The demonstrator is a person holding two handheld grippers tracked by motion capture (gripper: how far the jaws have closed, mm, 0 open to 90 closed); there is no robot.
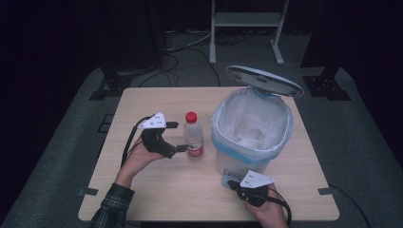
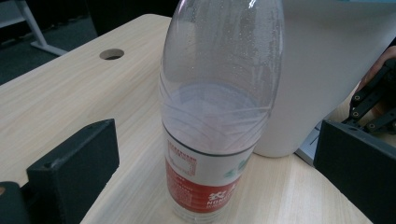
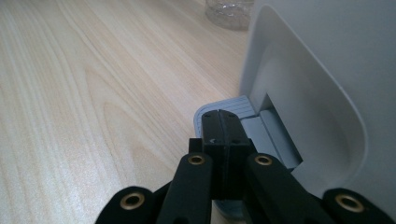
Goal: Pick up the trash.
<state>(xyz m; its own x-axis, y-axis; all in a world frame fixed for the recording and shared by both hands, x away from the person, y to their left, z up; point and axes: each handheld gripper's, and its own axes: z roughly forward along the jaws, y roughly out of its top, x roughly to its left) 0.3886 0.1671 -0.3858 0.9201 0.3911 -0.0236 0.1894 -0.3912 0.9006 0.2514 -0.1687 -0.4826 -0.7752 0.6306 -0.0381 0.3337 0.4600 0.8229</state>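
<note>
Bottle [image 1: 193, 136] upright on the tabletop [image 1: 157, 190], left of the lined bin [image 1: 251, 130] — not yet gripped, with the left gripper [image 1: 175, 137] fingers wide on either side. Right gripper [image 1: 231, 183], fingers closed together, presses the bin's pedal [image 3: 219, 108] at its near side — lid [image 1: 264, 80] already raised. Gripping, lifting and dropping the bottle in remain.

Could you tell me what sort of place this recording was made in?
Probably a lab or studio recording bay: a light wooden table on grey carpet, dark surroundings, loose cables on the floor, and a white metal stand behind.
</note>
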